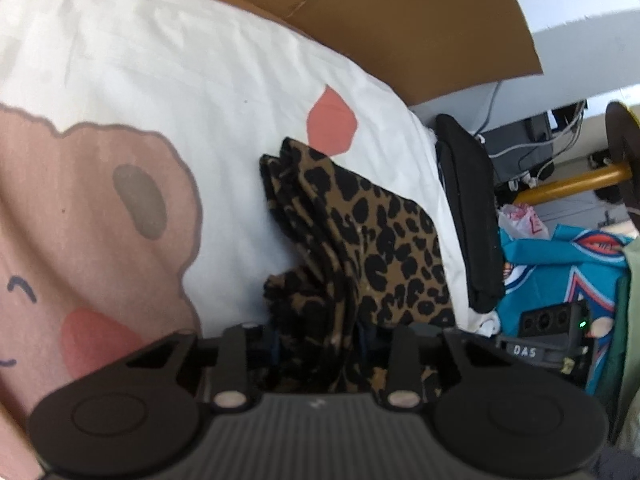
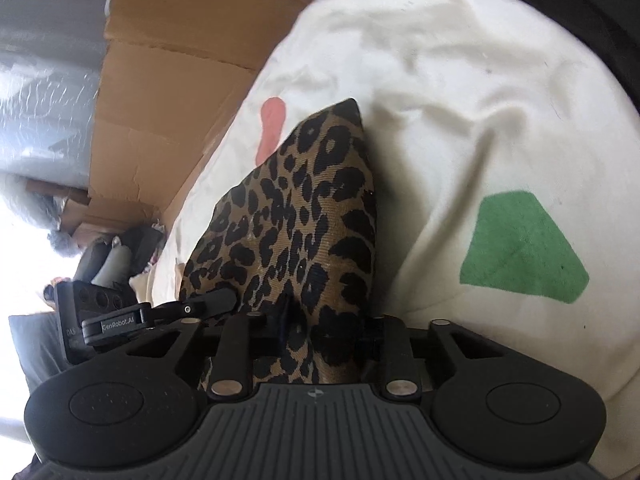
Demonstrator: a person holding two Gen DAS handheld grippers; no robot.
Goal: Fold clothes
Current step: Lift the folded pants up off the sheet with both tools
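A leopard-print garment (image 1: 372,240) lies folded in layers on a white sheet (image 1: 180,80) printed with a pink bear. Its near end bunches up between the fingers of my left gripper (image 1: 318,344), which is shut on it. In the right wrist view the same garment (image 2: 296,216) rises as a pointed fold off the sheet (image 2: 460,80), and my right gripper (image 2: 326,332) is shut on its lower edge. The left gripper's body (image 2: 104,316) shows at the left of that view, one fingertip (image 2: 216,300) against the cloth. The right gripper's body (image 1: 552,336) appears beside the sheet's right edge.
A black folded garment (image 1: 468,220) lies along the sheet's right edge. Beyond it is a teal jersey (image 1: 560,264) and clutter with cables. Brown cardboard (image 1: 400,8) borders the sheet's far side, and the cardboard (image 2: 168,80) also stands at the left of the right wrist view.
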